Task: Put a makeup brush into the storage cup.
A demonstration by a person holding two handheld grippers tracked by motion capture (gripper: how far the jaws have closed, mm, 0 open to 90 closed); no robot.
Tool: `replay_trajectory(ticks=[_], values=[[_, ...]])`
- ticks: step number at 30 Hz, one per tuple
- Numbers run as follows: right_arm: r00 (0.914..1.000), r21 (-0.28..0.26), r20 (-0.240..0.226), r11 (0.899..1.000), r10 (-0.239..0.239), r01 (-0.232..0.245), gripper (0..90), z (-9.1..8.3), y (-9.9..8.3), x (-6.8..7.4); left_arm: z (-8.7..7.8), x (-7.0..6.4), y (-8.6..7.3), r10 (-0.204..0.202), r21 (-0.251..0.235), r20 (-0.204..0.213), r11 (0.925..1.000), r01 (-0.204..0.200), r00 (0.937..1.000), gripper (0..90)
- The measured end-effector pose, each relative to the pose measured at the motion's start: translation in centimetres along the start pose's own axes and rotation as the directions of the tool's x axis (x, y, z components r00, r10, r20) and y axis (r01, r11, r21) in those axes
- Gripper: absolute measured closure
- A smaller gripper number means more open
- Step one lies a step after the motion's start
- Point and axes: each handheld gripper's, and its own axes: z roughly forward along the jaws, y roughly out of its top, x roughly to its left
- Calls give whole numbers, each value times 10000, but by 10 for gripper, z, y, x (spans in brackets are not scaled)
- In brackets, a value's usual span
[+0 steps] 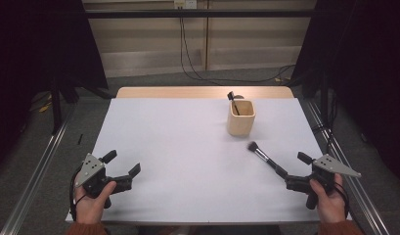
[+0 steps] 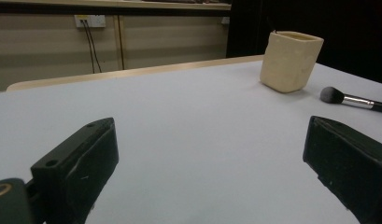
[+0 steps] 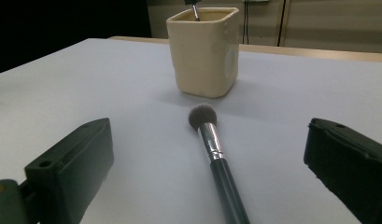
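Note:
A cream square cup (image 1: 241, 118) stands on the white table (image 1: 178, 142) at the back right, and a dark brush (image 1: 233, 99) leans inside it. A makeup brush (image 1: 265, 157) with a black handle, silver ferrule and grey bristles lies flat in front of the cup, bristles toward it. My right gripper (image 1: 293, 167) is open, its jaws to either side of the handle's near end, not closed on it; the right gripper view shows the brush (image 3: 212, 140) between them and the cup (image 3: 205, 51) beyond. My left gripper (image 1: 122, 163) is open near the front left, holding nothing.
In the left gripper view the cup (image 2: 291, 60) and the brush (image 2: 352, 100) sit far to the right. A wooden strip (image 1: 202, 92) edges the table's back. Metal rails (image 1: 36, 171) run along both sides, and cables (image 1: 188, 58) hang at the rear wall.

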Motion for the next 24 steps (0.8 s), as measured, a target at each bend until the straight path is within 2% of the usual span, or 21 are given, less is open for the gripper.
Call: replay_trajectory(ticks=[5,8,10,12,14,20,24], values=[[9999,-120,-26,9999,-117,117,12,7,6,-1,-1,0,1,19,-76,-80,10000,-20,10000,33],[9996,-194,-265,9998,-101,96,11,12,9,-2,-1,-1,2,106,-69,-88,9999,-107,9999,33],[9996,-146,-292,9999,-35,30,10,16,11,-2,-2,-1,2,123,-70,-102,9999,-123,9999,33],[9999,66,-127,10000,48,-47,15,20,13,-2,-2,-1,2,110,-79,-108,9999,-111,9999,33],[9999,169,-97,9998,-50,52,15,23,16,-2,-2,-1,1,82,-84,-127,9999,-83,9999,33],[9994,134,-302,9998,-157,162,10,33,30,-5,-2,0,1,64,-74,-158,10000,-65,9999,33],[9983,382,-446,9985,-383,400,10,42,38,-5,-2,-1,1,28,-90,-79,10000,-29,10000,33]])
